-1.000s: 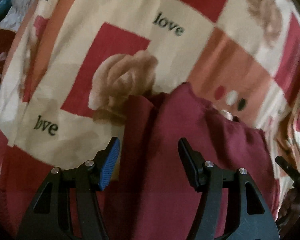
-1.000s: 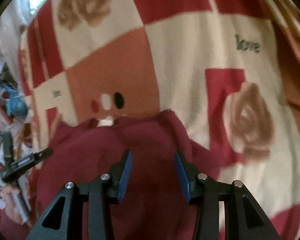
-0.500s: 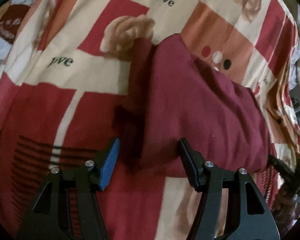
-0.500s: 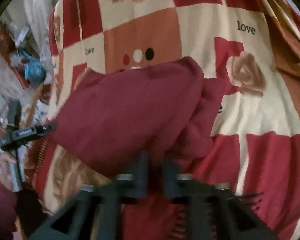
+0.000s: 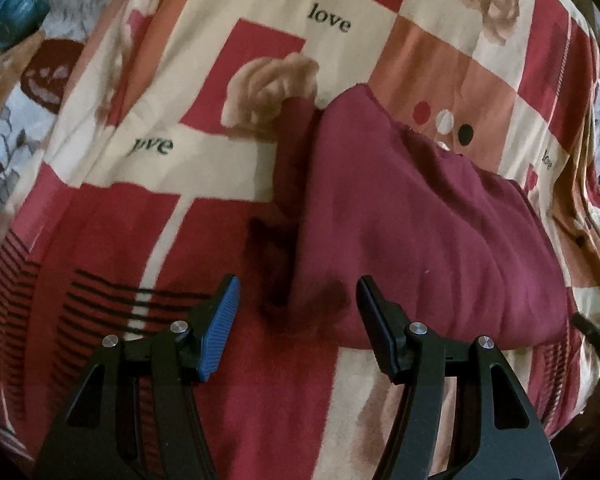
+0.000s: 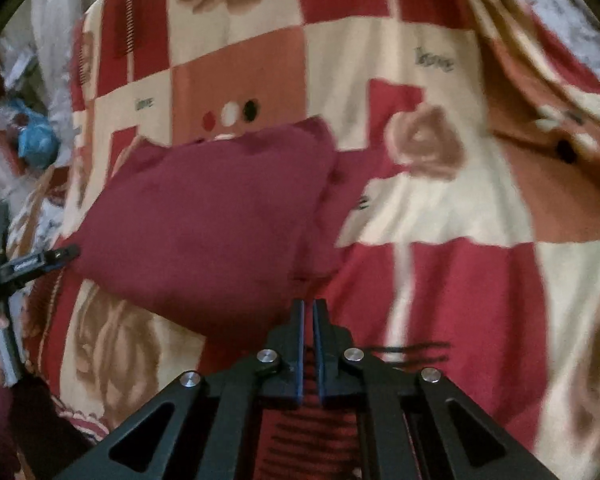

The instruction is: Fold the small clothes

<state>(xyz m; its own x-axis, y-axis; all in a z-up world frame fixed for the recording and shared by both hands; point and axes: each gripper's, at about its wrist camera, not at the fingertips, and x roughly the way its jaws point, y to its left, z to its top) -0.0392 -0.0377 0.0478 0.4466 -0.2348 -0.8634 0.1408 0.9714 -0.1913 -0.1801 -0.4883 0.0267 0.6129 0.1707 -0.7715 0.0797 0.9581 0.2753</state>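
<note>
Spreading wide, the fingers of the left gripper [image 5: 296, 308] were seen empty, just short of the near edge of a folded maroon garment [image 5: 412, 220]. The fingers of the right gripper [image 6: 307, 312] were pressed almost together with nothing visibly held, near the garment's corner. The garment was laid on a bed blanket [image 5: 228, 48] patterned with red and cream squares, roses and the word "love".

Patchwork rose-print blanket [image 5: 228, 184] under a folded maroon garment [image 5: 420, 232].
</note>
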